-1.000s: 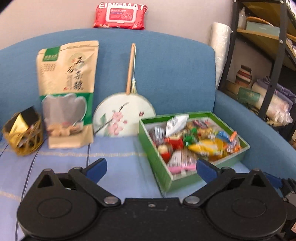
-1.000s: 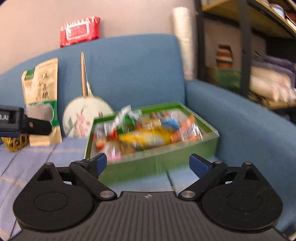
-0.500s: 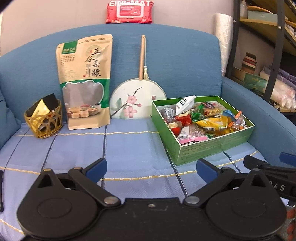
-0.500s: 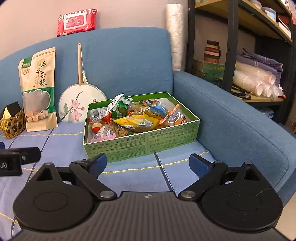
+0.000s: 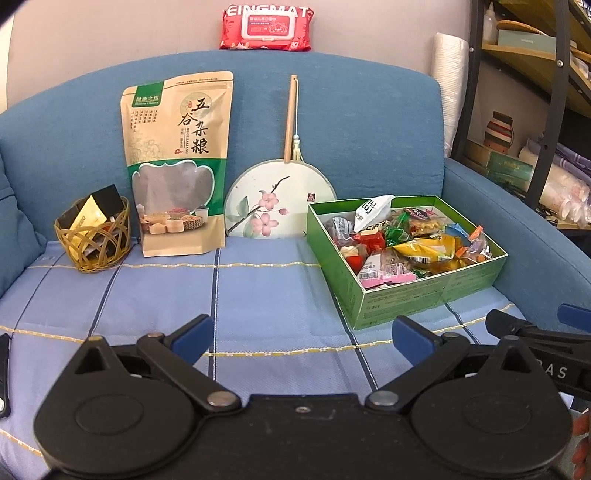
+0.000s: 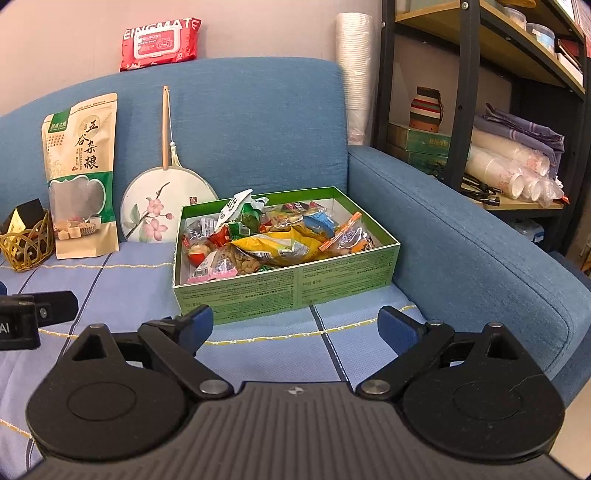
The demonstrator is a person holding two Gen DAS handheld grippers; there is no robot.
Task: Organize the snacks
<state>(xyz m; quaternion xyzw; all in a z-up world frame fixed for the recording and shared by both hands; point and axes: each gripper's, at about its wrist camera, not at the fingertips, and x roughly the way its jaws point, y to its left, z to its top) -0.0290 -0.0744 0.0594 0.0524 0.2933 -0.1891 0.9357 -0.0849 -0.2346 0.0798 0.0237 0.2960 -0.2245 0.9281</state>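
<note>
A green cardboard box [image 6: 286, 284] sits open on the right side of the sofa seat [image 5: 266, 306], heaped with small wrapped snacks [image 6: 275, 242]: a yellow crinkled packet, a white foil pouch standing on end, red, green, blue and orange wrappers, and a clear bag with a pink label. The pile is too jumbled to count. On the left side of the seat a small woven basket [image 5: 94, 243] of golden strips holds one black-and-gold box tilted on its corner, plus some darker items that cannot be made out.

Between basket and box, two things lean on the blue fabric backrest: one tall kraft-paper grain pouch [image 5: 177, 162] with a green band and a clear window, and one round painted fan [image 5: 279, 199] with pink blossoms and a wooden handle pointing up. One red pack of wet wipes [image 5: 266, 24] rests on top of the backrest.

The seat cover is light blue cloth with dark and yellow stripes. The left tongs [image 5: 301, 338] and the right tongs [image 6: 295, 326] both hang spread wide over the front of the seat, gripping nothing, the right pair just before the box.
</note>
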